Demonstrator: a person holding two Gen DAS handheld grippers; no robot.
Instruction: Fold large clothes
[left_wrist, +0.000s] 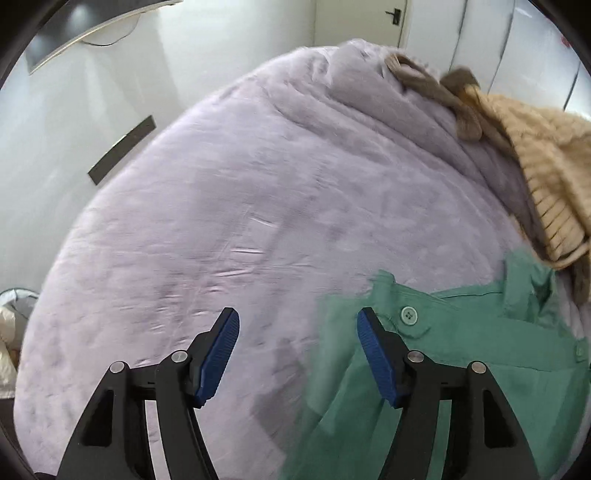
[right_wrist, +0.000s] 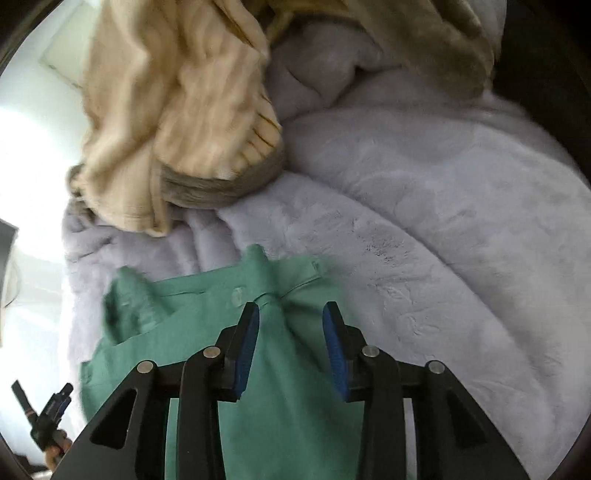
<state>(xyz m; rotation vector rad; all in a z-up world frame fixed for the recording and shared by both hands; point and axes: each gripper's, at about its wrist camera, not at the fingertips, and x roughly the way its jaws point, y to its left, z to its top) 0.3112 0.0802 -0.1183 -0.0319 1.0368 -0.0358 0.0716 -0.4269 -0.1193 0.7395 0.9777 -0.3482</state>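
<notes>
A green buttoned garment (left_wrist: 461, 354) lies crumpled on a lilac fleece blanket (left_wrist: 229, 206) that covers the bed. My left gripper (left_wrist: 297, 325) is open and empty, above the garment's left edge, its right finger over the green cloth. In the right wrist view the same garment (right_wrist: 207, 317) lies under my right gripper (right_wrist: 290, 317), which is open with green cloth showing between its jaws. The left gripper (right_wrist: 44, 410) shows small at the lower left of that view.
A cream ribbed knit (left_wrist: 546, 173) with a brown knit piece (left_wrist: 443, 92) lies at the blanket's far right; it also fills the top of the right wrist view (right_wrist: 177, 110). White wall and a door (left_wrist: 373, 22) stand beyond the bed. A bin (left_wrist: 14, 314) sits left.
</notes>
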